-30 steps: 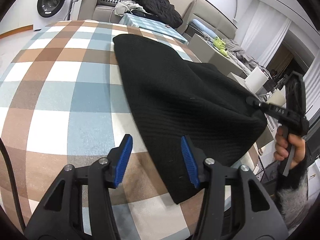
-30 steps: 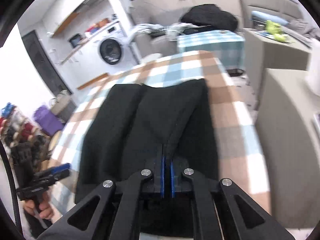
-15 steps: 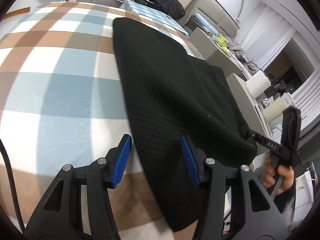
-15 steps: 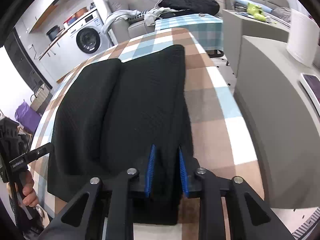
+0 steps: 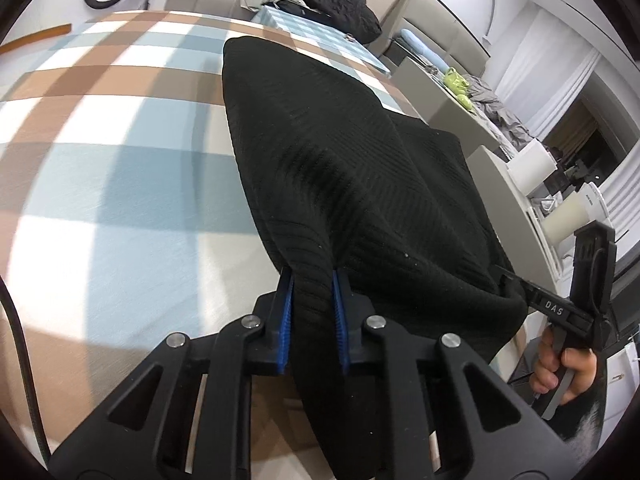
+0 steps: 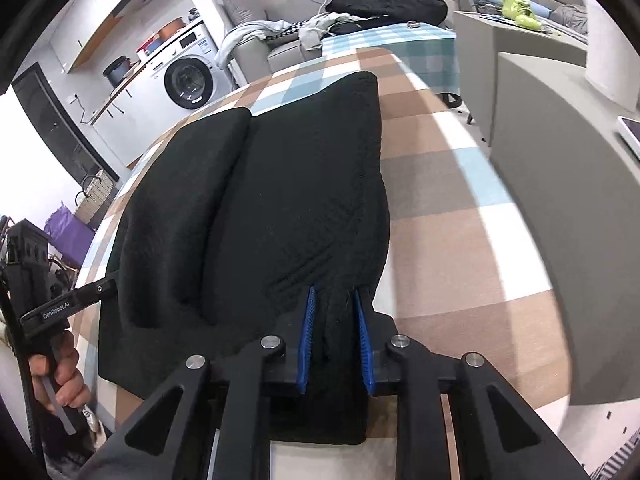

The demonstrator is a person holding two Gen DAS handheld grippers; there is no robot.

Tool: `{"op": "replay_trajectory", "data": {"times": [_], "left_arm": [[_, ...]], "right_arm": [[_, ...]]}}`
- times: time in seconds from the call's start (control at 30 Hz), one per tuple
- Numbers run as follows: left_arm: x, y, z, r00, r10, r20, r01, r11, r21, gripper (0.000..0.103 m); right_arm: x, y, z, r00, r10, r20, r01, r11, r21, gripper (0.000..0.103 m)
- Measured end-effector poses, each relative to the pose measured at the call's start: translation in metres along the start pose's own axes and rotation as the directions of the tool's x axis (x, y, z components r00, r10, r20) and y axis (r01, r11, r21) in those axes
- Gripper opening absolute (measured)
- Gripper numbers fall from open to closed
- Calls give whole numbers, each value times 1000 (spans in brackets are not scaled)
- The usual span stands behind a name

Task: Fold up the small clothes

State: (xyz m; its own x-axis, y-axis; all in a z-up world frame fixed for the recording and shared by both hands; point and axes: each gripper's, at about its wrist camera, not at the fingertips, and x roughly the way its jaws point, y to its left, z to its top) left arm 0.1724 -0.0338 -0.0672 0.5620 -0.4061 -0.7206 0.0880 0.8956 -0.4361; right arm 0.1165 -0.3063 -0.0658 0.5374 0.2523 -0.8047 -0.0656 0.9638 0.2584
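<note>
Both claws had just closed on the near hem of the black garment [image 5: 340,168]: left claw [image 5: 311,300] and right claw [image 6: 334,332]. Its length ran toward twelve o'clock across the checked tabletop [image 5: 100,160].

Left gripper [image 5: 311,280] points steeply down — its jaws have just been closing, and the blue pads [image 5: 285,320] now pinch a fold of black cloth [image 5: 340,168] at its near edge. Right gripper [image 6: 334,300] likewise tilts down, jaws just closing, pads pressing a bunched fold — each handle gripped by a hand [image 5: 560,368].
</note>
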Motion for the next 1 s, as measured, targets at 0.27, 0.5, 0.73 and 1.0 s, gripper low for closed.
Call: {"op": "replay_trajectory", "data": {"times": [0.27,0.5,0.73,1.0], "left_arm": [[-47,41,-22,997,75,31,-74,996,-44,17],[-72,49,-21,990,112,81,-110,993,-36,30],[-98,68,-20,983,125,137,-115,990,-77,48],[-111,65,-21,981,113,155,-105,992,-64,48]], "right_arm": [[5,49,-12,992,91,-87,-99,991,-95,23],[-18,56,34,999,31,32,-28,996,-85,38],[67,133,85,975,184,-122,-201,969,-146,41],[103,180,93,967,190,-168,-230,936,-266,8]]}}
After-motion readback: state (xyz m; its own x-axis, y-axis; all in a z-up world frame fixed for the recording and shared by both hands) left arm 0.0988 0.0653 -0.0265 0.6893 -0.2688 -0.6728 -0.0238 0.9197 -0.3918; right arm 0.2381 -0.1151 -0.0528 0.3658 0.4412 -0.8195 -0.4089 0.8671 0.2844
